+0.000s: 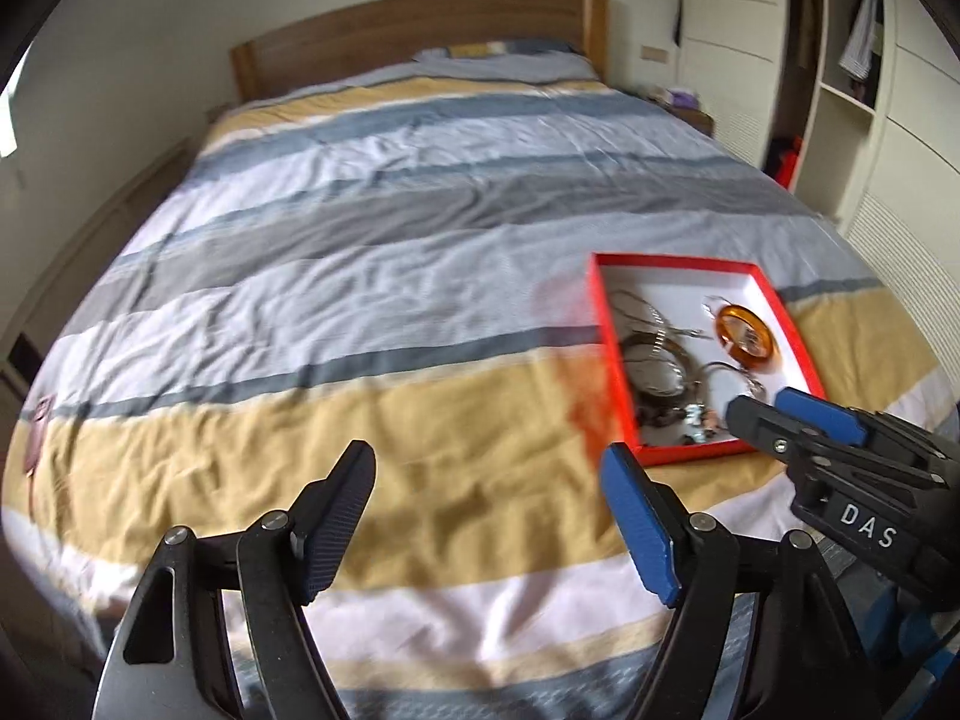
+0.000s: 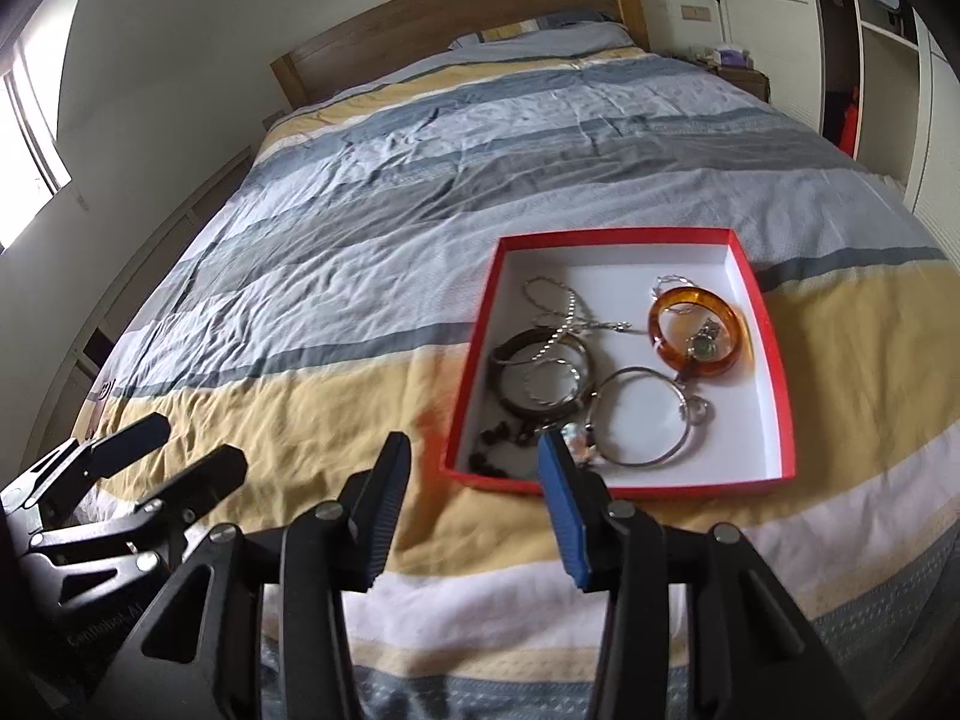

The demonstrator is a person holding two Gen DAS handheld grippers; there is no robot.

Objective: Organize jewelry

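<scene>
Both claws open and empty over the bed, jewelry piled in the red box.

Our right claw (image 2: pixel 474 474) hangs spread wide with nothing in it, tips just short of the box's near edge; our left claw (image 1: pixel 489 483) gapes just as wide and bare over the quilt (image 1: pixel 360 300), off to the box's left. Out from there, the red box (image 2: pixel 774 360) holds the lot: amber bangle (image 2: pixel 663 333), silver hoop (image 2: pixel 609 393), dark bangle (image 2: pixel 510 354) with a chain (image 2: pixel 570 312) draped across it, dark beads (image 2: pixel 498 438) at the near corner. Whether we're sorting these or they've just gone in, we can't say. For any pick, we'd judge one loose piece best, clear of that tangled chain.
</scene>
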